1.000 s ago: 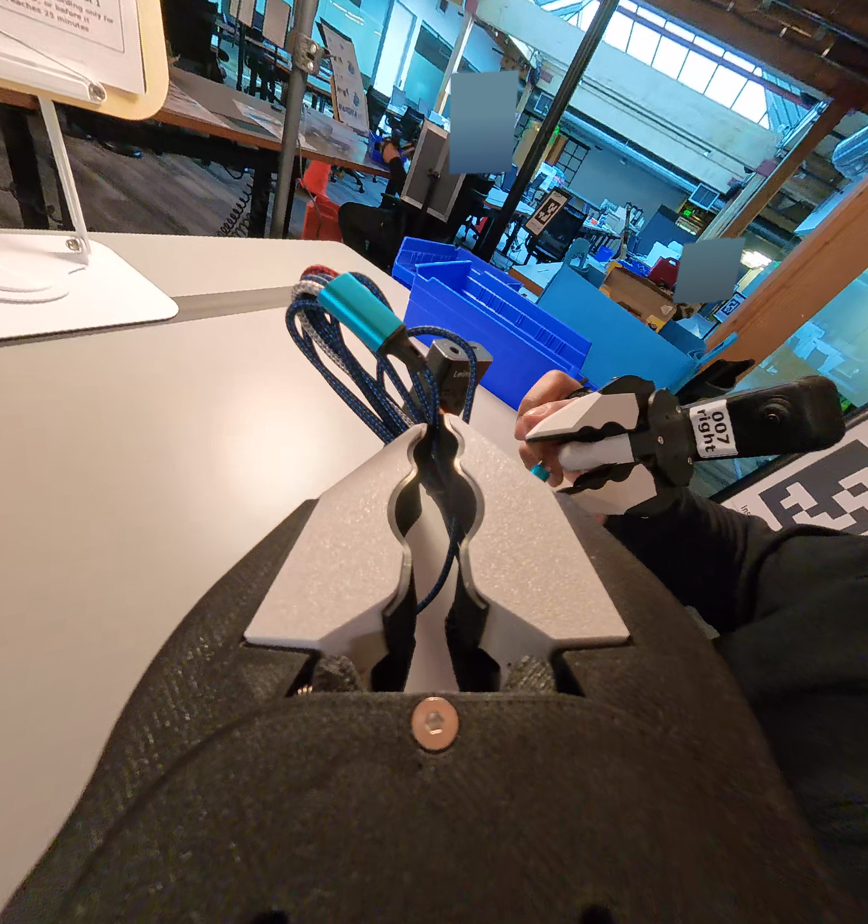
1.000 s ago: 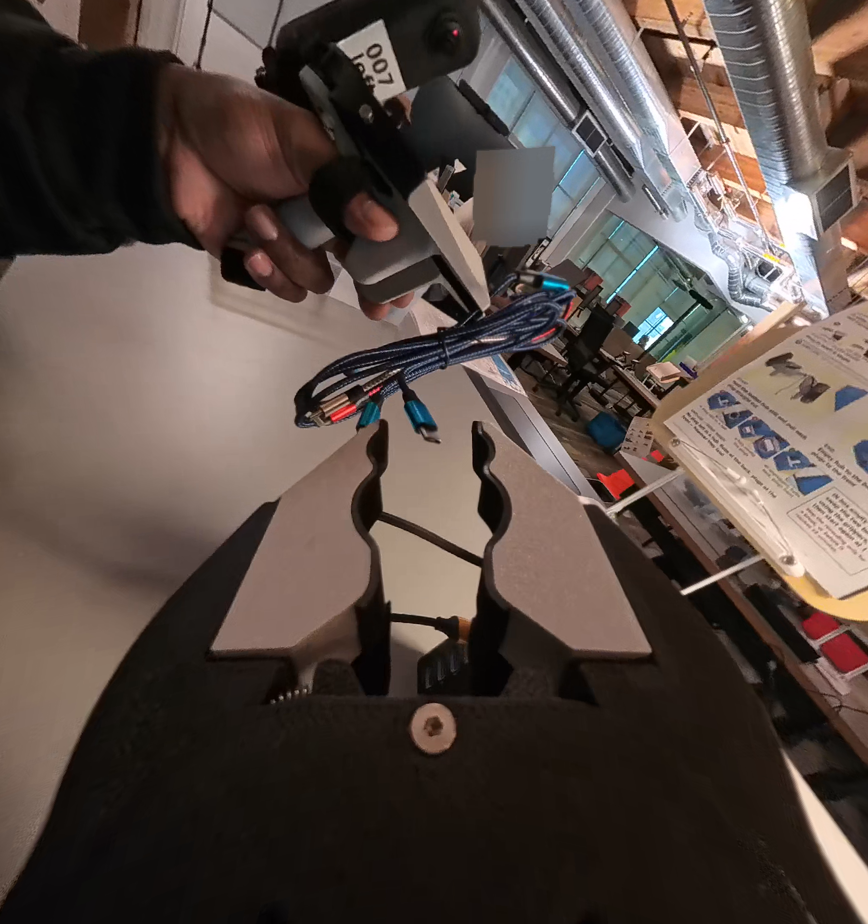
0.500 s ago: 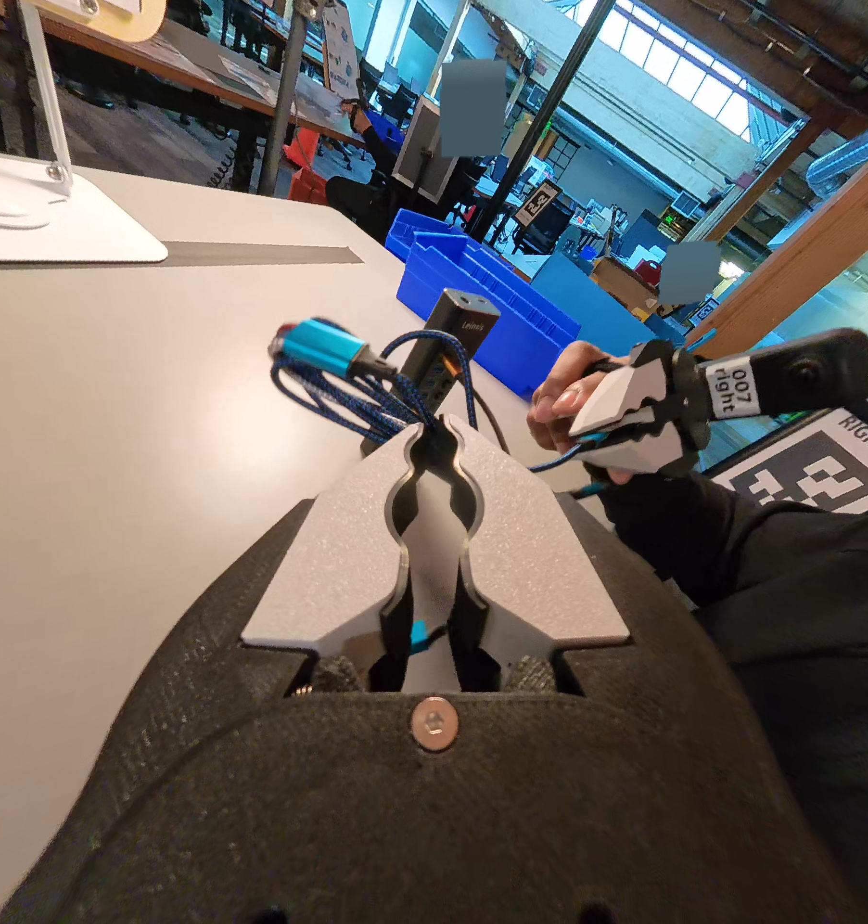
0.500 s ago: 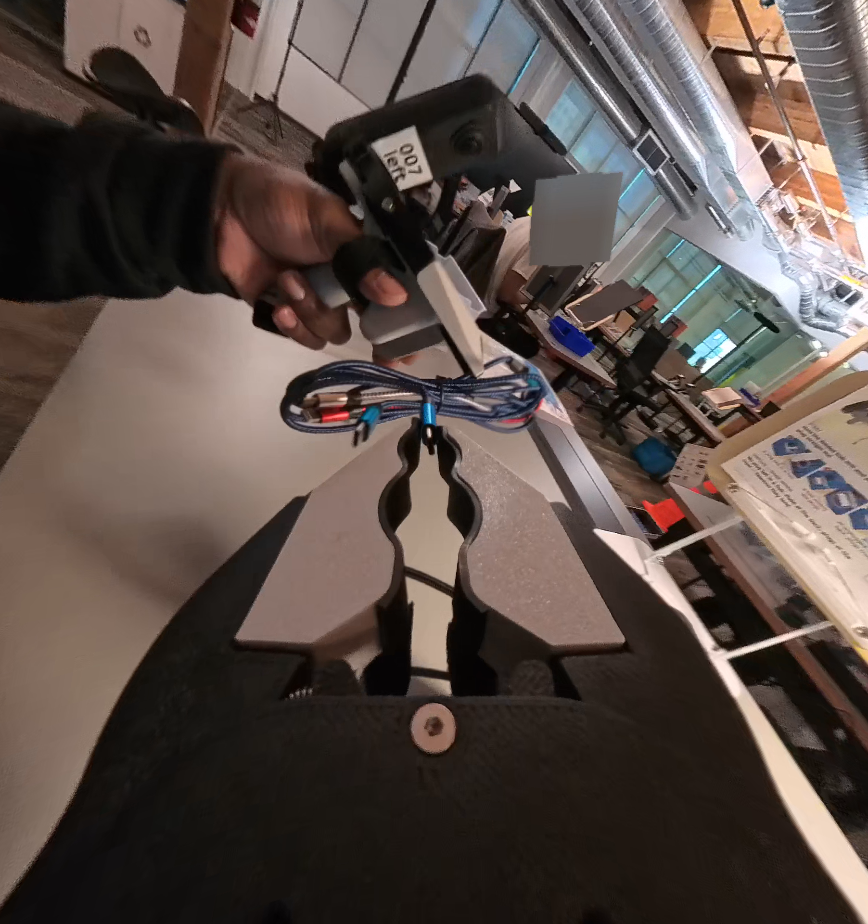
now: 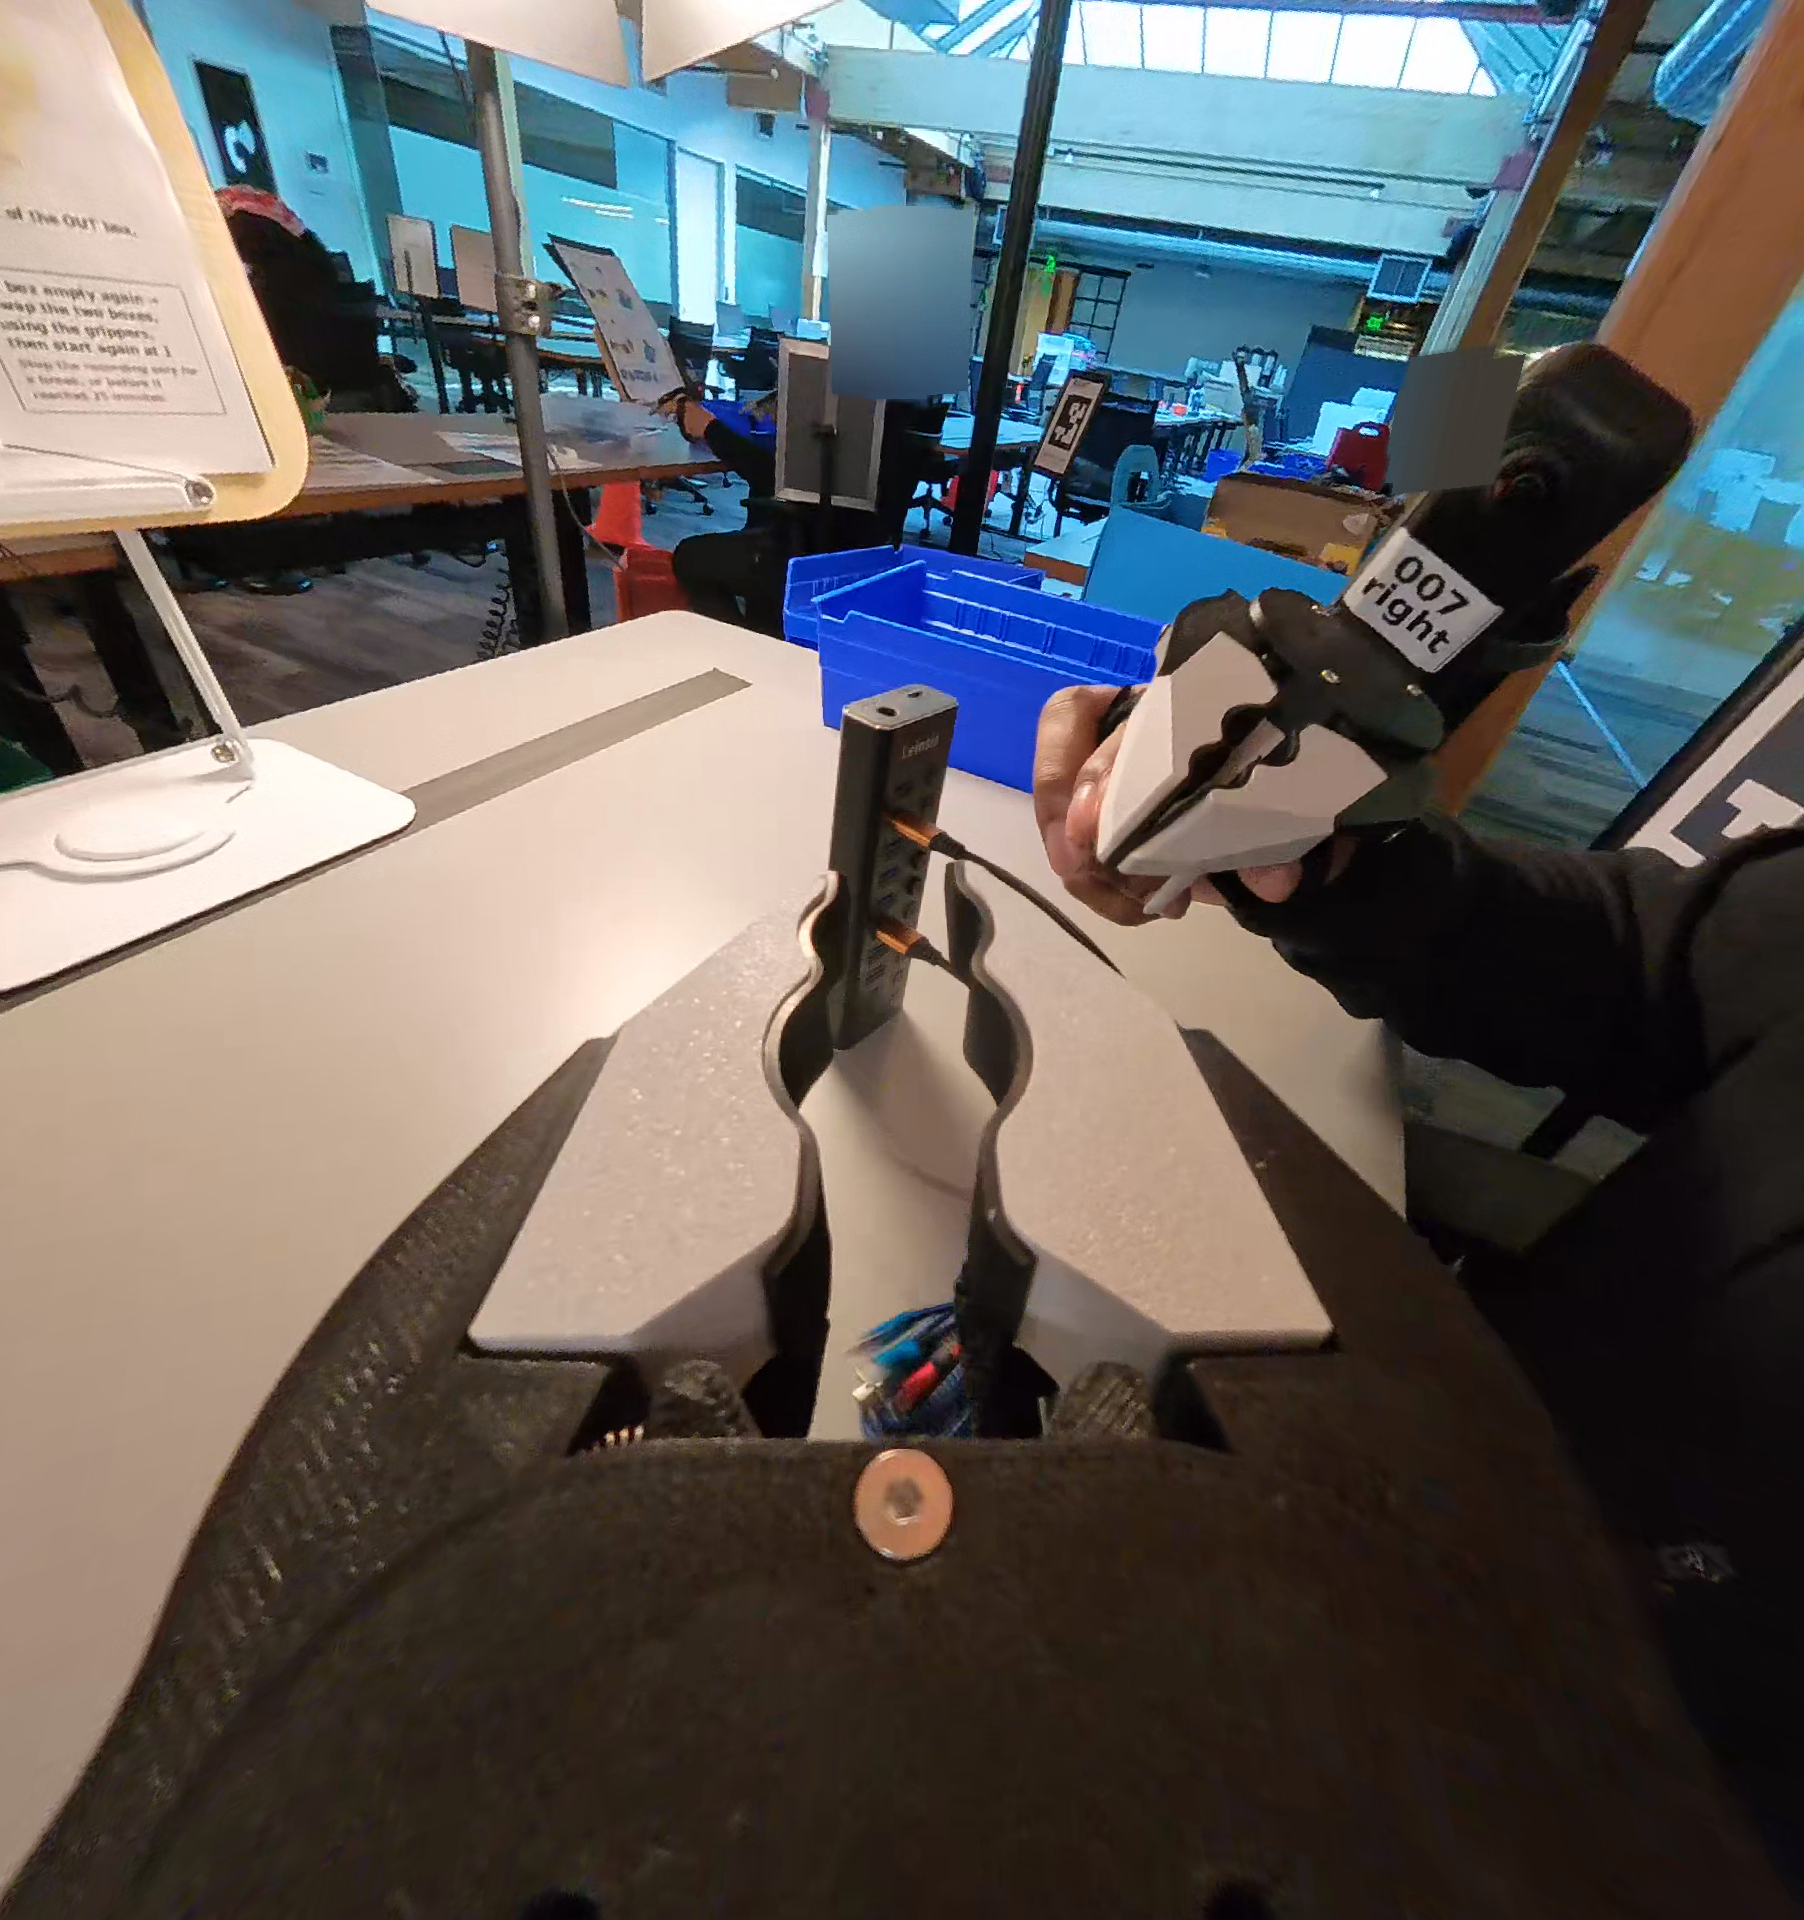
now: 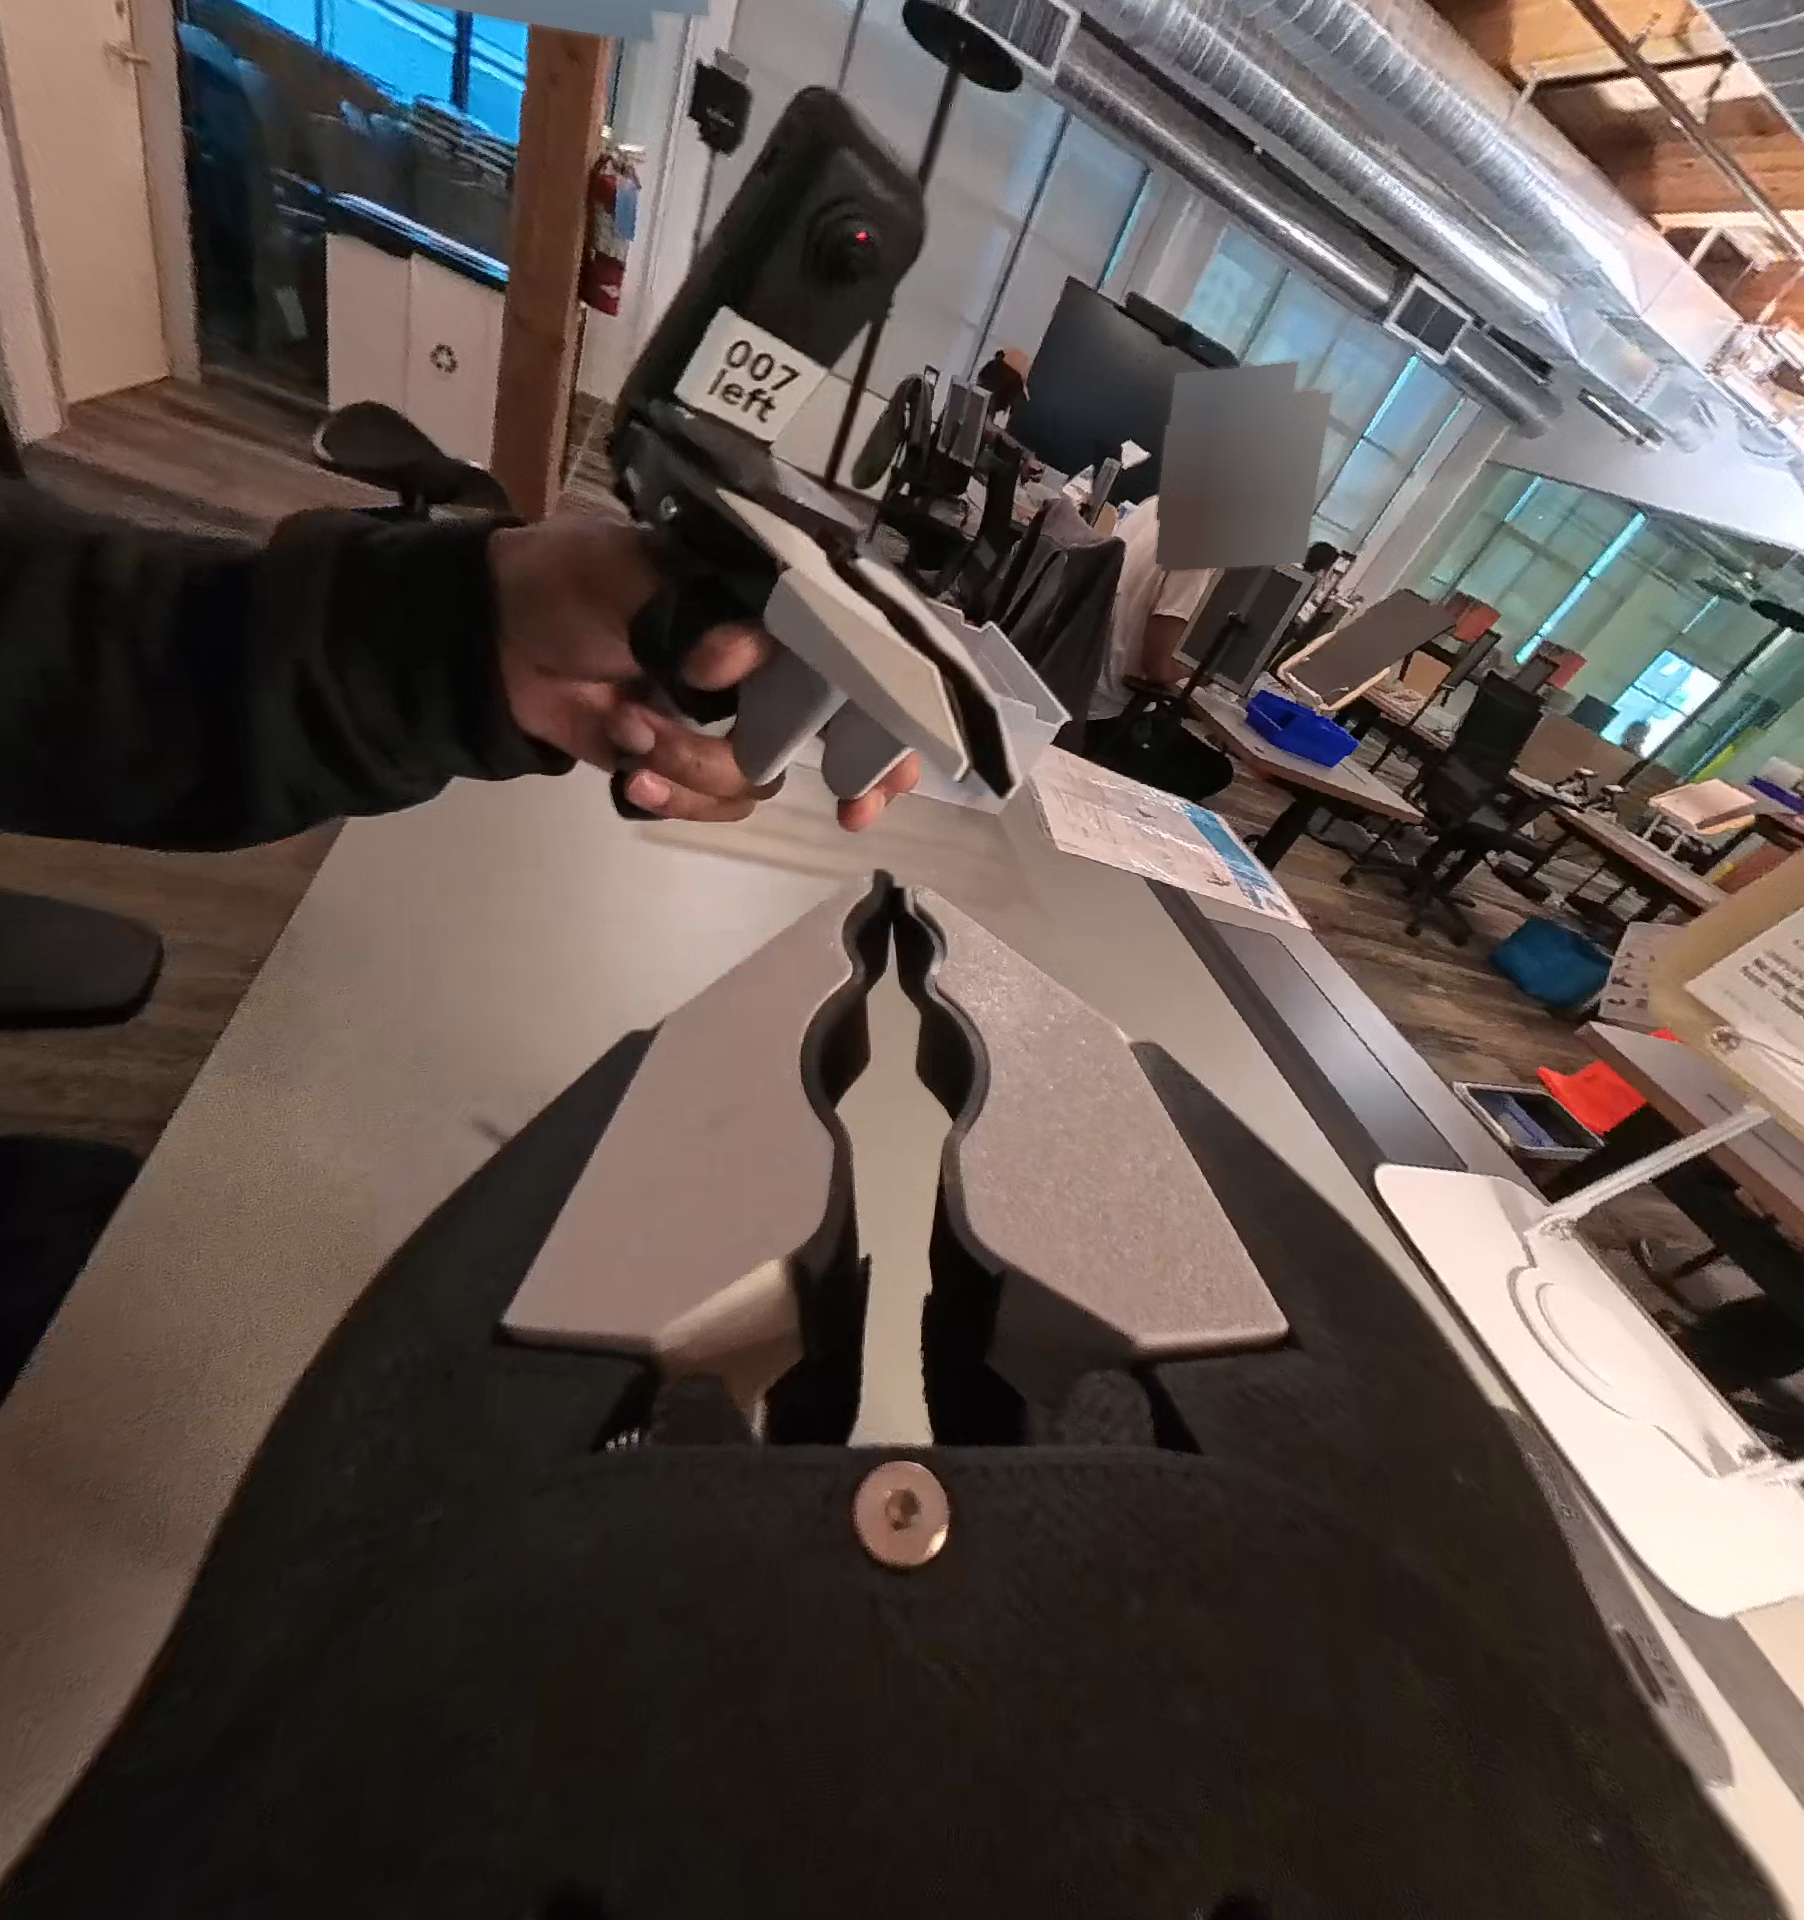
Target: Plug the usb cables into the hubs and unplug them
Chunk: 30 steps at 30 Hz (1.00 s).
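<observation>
Left gripper (image 5: 882, 914): jaws parted, framing but not gripping the black USB hub (image 5: 887, 842), which stands upright on the grey surface (image 5: 254, 1091). Two black cables (image 5: 1023, 904) enter its side ports; a blue braided cable bundle (image 5: 908, 1361) shows beneath the jaws. Right gripper (image 6: 893, 904): tips closed together, nothing between them, hovering above the surface.

The left gripper (image 5: 885, 902) has opened and dropped the blue cable bundle (image 5: 913, 1361), now lying at six o'clock beneath it. The right gripper (image 6: 894, 902) has closed empty, its connector gone.
</observation>
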{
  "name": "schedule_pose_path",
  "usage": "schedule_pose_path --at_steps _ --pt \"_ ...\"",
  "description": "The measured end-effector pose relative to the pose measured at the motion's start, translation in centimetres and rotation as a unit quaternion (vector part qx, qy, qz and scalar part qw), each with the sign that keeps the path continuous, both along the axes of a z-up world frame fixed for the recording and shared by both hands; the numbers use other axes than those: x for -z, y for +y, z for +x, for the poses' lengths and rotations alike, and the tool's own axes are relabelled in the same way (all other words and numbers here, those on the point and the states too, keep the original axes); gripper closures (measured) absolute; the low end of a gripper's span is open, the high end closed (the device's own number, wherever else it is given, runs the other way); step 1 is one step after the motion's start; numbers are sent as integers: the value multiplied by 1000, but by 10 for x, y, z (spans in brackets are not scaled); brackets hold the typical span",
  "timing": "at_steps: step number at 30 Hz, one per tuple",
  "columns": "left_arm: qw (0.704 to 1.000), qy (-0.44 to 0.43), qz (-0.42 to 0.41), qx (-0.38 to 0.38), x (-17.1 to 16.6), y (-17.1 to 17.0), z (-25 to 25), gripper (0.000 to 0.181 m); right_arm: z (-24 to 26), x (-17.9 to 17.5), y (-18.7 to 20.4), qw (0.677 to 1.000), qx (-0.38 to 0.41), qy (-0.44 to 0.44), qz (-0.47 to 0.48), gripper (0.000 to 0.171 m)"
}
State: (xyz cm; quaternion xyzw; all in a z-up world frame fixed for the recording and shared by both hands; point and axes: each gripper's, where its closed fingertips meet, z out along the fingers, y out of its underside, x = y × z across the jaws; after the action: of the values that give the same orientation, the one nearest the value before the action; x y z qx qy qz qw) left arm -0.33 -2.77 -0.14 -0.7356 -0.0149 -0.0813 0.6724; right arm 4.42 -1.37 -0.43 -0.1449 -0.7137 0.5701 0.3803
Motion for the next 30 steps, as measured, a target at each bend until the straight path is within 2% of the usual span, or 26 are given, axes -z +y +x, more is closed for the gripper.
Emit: schedule_pose_path --at_steps 4,8,13,18,22,25,30 --pt "999 -25 -32 -23 32 5 -10 161 -7 14 9 999 37 -17 9 171" --pt "996 -55 -70 -31 66 1 -12 160 -4 42 17 993 78 -45 73 170" --pt "990 -79 -106 -58 101 -9 -16 157 5 59 23 981 124 -71 130 152" --pt "985 -98 -122 -77 124 -13 -16 156 17 57 12 974 131 -56 177 145" --pt "984 -92 -124 -93 129 -18 -15 156 25 67 -6 964 150 -84 203 145" --pt "984 -96 -121 -93 130 -20 -11 156 25 97 -12 939 197 -150 238 146" --pt "982 -108 -123 -92 136 -24 -3 156 19 150 1 888 273 -250 273 133"
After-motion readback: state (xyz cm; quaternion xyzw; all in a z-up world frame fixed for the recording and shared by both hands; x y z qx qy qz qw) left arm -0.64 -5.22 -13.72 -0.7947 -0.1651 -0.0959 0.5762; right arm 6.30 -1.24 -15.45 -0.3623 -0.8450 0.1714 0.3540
